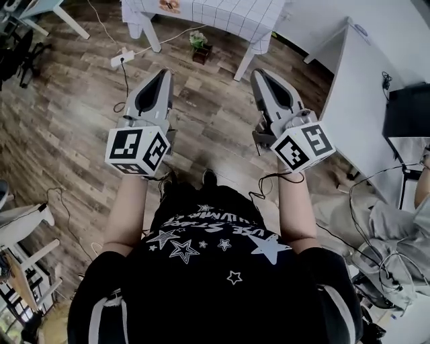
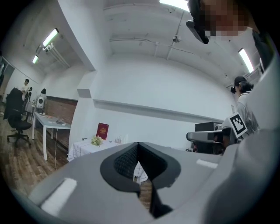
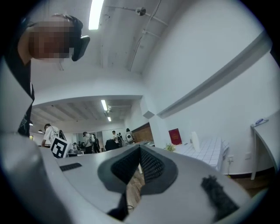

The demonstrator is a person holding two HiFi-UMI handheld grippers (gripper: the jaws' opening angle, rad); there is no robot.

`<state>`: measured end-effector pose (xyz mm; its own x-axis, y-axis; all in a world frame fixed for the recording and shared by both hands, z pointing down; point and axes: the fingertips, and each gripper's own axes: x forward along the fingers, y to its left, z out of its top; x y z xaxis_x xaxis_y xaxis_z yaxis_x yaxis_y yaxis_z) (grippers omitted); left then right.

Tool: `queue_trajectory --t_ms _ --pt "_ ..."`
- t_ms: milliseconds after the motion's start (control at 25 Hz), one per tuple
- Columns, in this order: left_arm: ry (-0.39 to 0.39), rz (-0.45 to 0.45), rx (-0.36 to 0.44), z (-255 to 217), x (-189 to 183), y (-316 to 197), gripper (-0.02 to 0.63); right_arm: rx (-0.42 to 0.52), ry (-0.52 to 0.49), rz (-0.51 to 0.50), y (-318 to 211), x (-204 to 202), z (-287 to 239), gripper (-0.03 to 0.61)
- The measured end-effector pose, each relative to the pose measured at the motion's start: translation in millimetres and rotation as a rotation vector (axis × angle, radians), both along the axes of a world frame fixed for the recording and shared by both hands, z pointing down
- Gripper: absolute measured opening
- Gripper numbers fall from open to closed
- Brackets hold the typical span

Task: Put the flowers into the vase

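The person's black star-print shirt (image 1: 215, 269) fills the 6 o'clock edge of the head view, with both bare forearms reaching forward from it.

Left gripper (image 1: 164, 72): at 10 o'clock from the shirt, held level over the wood floor (image 1: 80, 114). Its marker cube faces the camera. In the left gripper view the jaws (image 2: 138, 145) are pressed together at the tips, with nothing between them.

Right gripper (image 1: 259, 72): at 2 o'clock from the shirt, held level, well apart from the left one. In the right gripper view the jaws (image 3: 140, 148) are likewise pressed together and empty.

A white power strip (image 1: 122, 57) lies on the floor at 11 o'clock, beyond the left gripper.

The flowers (image 1: 197, 39) are at 12 o'clock, far ahead of both grippers, standing over a brown container (image 1: 201, 54) at the near edge of the table with the checked cloth (image 1: 228, 17). Neither gripper touches them. Whether the container rests on the floor cannot be told.

In both gripper views the flowers (image 2: 96, 141) (image 3: 169, 148) show small at the table, near a red card (image 2: 102, 130) against the white wall.
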<state>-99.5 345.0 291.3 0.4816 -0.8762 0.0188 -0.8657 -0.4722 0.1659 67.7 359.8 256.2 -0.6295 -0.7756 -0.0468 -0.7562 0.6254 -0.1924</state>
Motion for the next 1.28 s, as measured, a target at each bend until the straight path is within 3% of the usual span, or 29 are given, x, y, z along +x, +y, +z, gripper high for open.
queue_trajectory --t_ms 160,240,480,600,920,1280 --pt "-0.039 -0.041 0.015 4.6 44.1 7.5 0.008 0.015 -0.049 -0.008 0.9 58.1 7.5 0.011" --pt "-0.057 -0.058 0.026 1.5 49.2 7.3 0.008 0.016 -0.069 -0.007 -2.3 69.2 10.2 0.011" --pt "-0.038 -0.129 0.056 -12.1 -3.0 33.5 0.008 0.032 -0.073 -0.039 17.1 30.2 4.1 0.012" --pt "-0.052 -0.137 0.054 -8.7 4.7 22.8 0.008 0.032 -0.071 -0.055 5.1 38.4 9.1 0.012" --pt "-0.015 -0.112 0.053 5.9 -4.5 -42.0 0.008 0.025 -0.039 -0.046 -55.1 26.0 12.9 0.012" --pt "0.000 -0.106 0.042 20.2 -41.0 -171.8 0.008 -0.025 -0.025 -0.023 -192.2 -15.6 30.7 0.012"
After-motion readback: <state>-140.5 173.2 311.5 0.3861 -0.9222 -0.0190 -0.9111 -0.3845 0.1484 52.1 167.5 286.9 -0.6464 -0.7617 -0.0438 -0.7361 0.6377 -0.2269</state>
